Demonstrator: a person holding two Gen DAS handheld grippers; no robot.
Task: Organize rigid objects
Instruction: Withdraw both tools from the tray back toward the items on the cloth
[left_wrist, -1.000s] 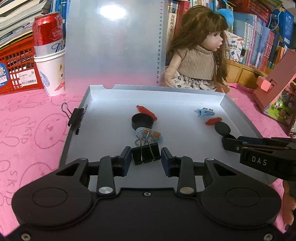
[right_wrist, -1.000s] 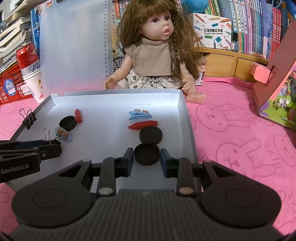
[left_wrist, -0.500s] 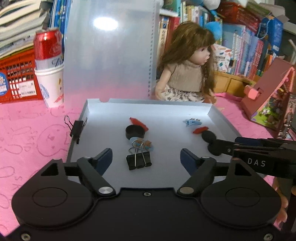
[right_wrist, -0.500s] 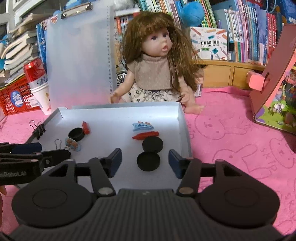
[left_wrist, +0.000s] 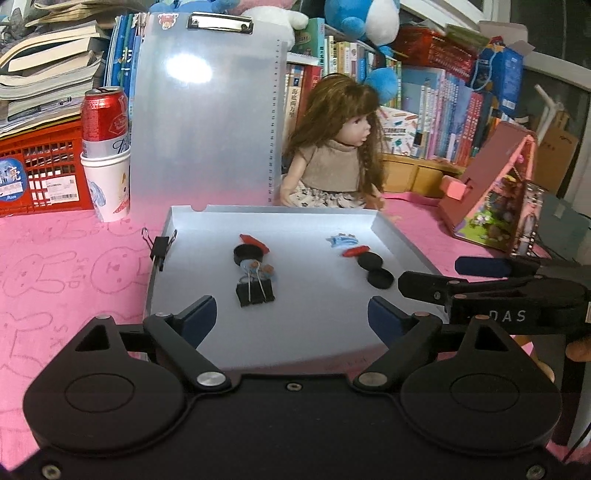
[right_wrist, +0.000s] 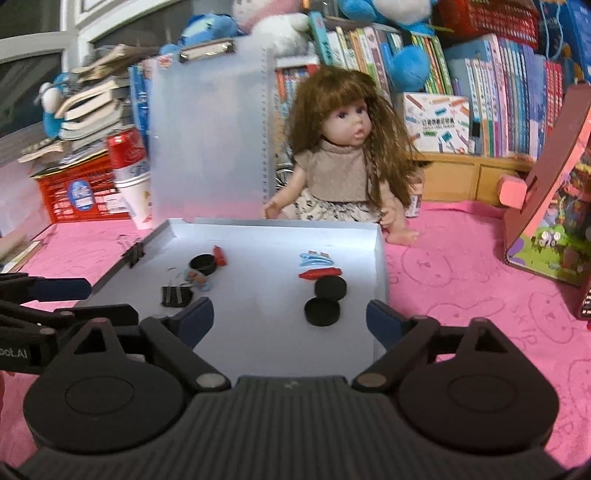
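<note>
— Right, both tools are wide apart now: the left hand-held gripper (left_wrist: 290, 314) has just been opening its jaws, with nothing between them, and the black binder clip (left_wrist: 255, 291) lies flat on the tray floor just ahead of its blue pads.

— Same on the other side?

— Same. The right hand-held gripper (right_wrist: 290, 314) has also just been spreading its jaws, empty, and the near black round cap (right_wrist: 322, 312) sits on the tray just beyond its fingertips, clear of both pads. A second black cap (right_wrist: 330, 288) lies touching it or just behind it, towards the doll.

— And the tray?

— The shallow grey tray (left_wrist: 402, 243) rests on the pink worktop (left_wrist: 66, 266). On its left half: a black ring-shaped cap (left_wrist: 246, 253) with a red clip (left_wrist: 255, 242) against its far side, and a small blue-and-orange piece (left_wrist: 255, 266) between the ring and the binder clip. On the right half: a blue hair clip (left_wrist: 341, 240), then a red hair clip (left_wrist: 354, 251) just in front of it, then the two caps.

— Anything on the rim?

— A smaller binder clip (left_wrist: 159, 246) is clamped on the tray's left wall. Behind the tray a translucent clipboard (left_wrist: 207, 118) stands upright, a doll (left_wrist: 334, 158) sits beside it, and a red can (left_wrist: 104, 123) stands in a paper cup (left_wrist: 107, 184) to the left.
</note>
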